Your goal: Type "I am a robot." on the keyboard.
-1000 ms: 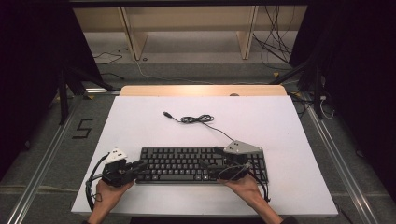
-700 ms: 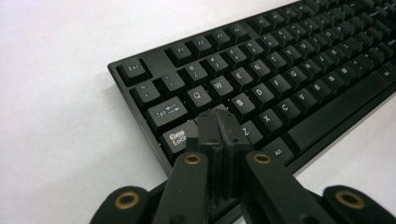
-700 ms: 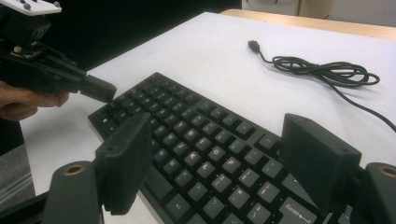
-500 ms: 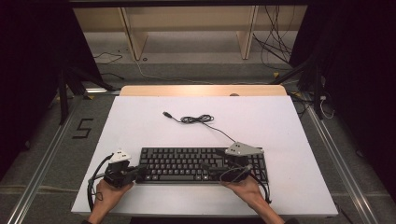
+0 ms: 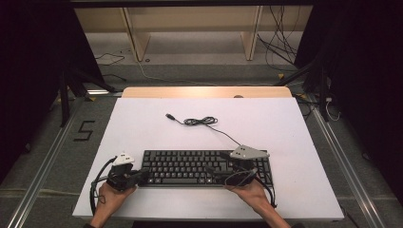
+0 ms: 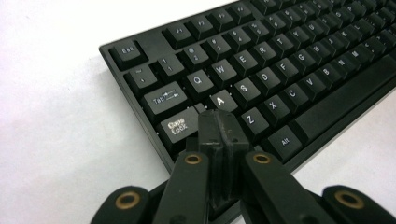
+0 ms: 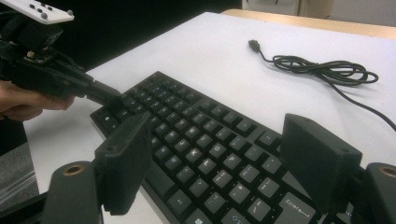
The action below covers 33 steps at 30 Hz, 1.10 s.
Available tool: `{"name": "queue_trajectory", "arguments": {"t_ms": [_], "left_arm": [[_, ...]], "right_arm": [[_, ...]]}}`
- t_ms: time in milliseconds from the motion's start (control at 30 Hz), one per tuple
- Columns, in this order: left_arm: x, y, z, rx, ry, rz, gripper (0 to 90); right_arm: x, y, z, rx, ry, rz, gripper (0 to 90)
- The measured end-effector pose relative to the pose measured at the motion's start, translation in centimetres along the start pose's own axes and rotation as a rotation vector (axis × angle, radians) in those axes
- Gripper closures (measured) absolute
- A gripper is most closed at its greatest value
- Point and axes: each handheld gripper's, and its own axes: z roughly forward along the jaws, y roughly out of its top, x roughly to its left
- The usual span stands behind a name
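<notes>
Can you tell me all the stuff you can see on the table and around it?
keyboard: one, black, near edge of the table, between the two grippers
cable: one, black, loosely coiled behind the keyboard, its plug lying free on the table
table: one, white top with a wooden far edge
wooden frame: one, pale, on the floor beyond the table
floor mark 5: one, black, on the grey floor left of the table
left gripper: one, black, jaws together, tips at the keyboard's left end by Caps Lock
right gripper: one, black, jaws wide apart above the keyboard's right part
hands: two, at the table's near edge, each holding a gripper
</notes>
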Motion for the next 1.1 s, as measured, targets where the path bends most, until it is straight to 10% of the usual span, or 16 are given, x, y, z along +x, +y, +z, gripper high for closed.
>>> {"name": "queue_trajectory", "arguments": {"t_ms": [533,1100], "left_arm": [[-0.4,0.3,-0.3,-0.027,0.007,0.011,87.0],[-1.1,1.0,-1.5,-0.196,-0.046,-0.015,50.6]], "right_arm": [[0.1,0.0,0.0,-0.001,0.003,0.001,26.4],[0.2,0.0,-0.1,-0.009,0.006,0.001,25.9]]}}
